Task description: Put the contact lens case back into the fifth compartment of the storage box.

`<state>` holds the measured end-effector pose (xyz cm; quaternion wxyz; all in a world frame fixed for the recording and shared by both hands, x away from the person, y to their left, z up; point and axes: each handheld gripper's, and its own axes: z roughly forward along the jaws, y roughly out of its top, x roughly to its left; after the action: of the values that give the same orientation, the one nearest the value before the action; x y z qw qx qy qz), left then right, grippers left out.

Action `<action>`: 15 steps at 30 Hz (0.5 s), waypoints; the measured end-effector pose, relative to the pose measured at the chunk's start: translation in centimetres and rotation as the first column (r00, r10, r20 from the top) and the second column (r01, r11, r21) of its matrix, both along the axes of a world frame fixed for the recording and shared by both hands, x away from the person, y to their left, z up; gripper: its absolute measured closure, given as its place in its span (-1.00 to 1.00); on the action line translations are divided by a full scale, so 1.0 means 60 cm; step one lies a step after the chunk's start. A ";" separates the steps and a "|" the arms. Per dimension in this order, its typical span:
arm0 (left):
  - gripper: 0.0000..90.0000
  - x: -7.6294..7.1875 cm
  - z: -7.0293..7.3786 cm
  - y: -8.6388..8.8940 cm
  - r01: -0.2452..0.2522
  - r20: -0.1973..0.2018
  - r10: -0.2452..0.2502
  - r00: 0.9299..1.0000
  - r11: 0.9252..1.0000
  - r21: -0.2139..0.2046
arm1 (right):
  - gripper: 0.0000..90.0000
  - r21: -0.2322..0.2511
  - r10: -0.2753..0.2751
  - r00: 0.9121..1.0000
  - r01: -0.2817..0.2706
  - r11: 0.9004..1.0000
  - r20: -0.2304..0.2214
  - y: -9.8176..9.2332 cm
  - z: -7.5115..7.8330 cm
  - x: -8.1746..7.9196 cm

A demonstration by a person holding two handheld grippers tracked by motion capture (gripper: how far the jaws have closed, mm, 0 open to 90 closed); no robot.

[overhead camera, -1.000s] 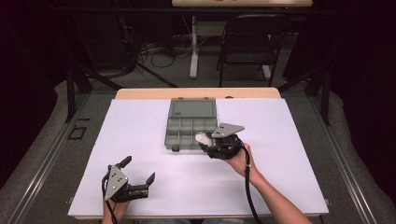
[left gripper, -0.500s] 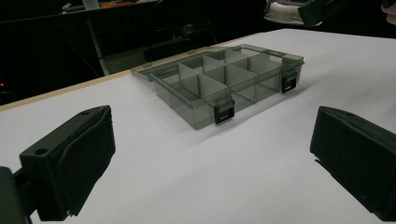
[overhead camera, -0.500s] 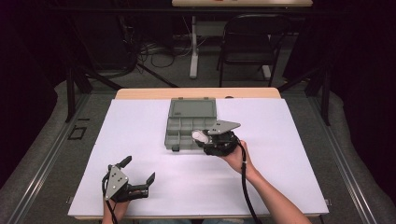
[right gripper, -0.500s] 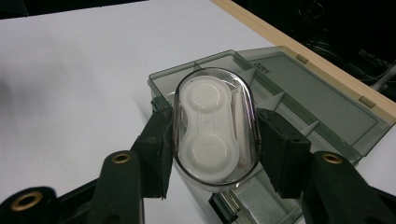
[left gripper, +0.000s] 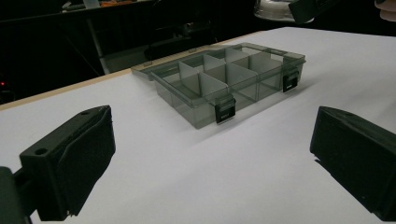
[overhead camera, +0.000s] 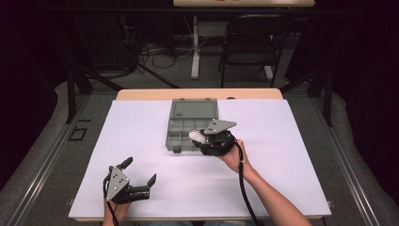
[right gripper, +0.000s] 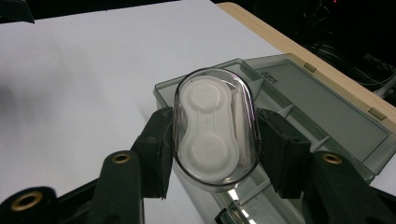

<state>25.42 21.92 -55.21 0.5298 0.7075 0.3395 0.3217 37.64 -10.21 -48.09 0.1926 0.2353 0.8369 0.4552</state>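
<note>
A grey see-through compartment box point(overhead camera: 181, 129) lies open mid-table, its lid point(overhead camera: 194, 108) flat behind it; its dividers and two black latches face the left gripper view point(left gripper: 233, 79). My right gripper point(overhead camera: 197, 136) hovers over the box's right front part, shut on a clear oval case point(right gripper: 215, 126) with a white twin-cup lens holder inside. Both pads point(right gripper: 156, 144) press the case's sides above the box point(right gripper: 299, 98). My left gripper point(overhead camera: 139, 172) rests near the front left edge, open and empty point(left gripper: 210, 154), aimed at the box.
White paper covers the table point(overhead camera: 282, 141), with a wooden edge point(overhead camera: 141, 94) at the back. A black chair point(overhead camera: 254, 42) and cables stand on the floor beyond. The right gripper's cable point(overhead camera: 244, 188) trails along the forearm.
My right gripper has shifted slightly left and farther over the box with the clear case still in it. The left gripper has stayed put.
</note>
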 end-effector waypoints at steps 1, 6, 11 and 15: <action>-1.00 0.000 0.000 0.000 0.002 0.001 -0.002 1.000 1.000 0.001 | 0.09 0.001 0.001 1.000 -0.001 1.000 0.001 0.001 0.000 0.001; -1.00 -0.001 0.001 0.001 -0.003 0.003 0.003 1.000 1.000 0.000 | 0.09 -0.001 0.005 1.000 -0.005 1.000 -0.002 0.007 0.002 0.005; -1.00 0.000 0.001 0.001 -0.002 0.002 0.002 1.000 1.000 -0.002 | 0.09 -0.002 0.005 1.000 -0.005 1.000 -0.008 0.015 0.002 0.009; -1.00 0.000 0.002 0.002 -0.003 0.003 0.003 1.000 1.000 -0.001 | 0.09 -0.001 0.010 1.000 -0.010 1.000 -0.013 0.021 0.001 0.012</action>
<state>25.40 22.07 -55.12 0.5302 0.7063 0.3397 0.3234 38.36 -8.94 -48.02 0.1853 0.2341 0.8394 0.4542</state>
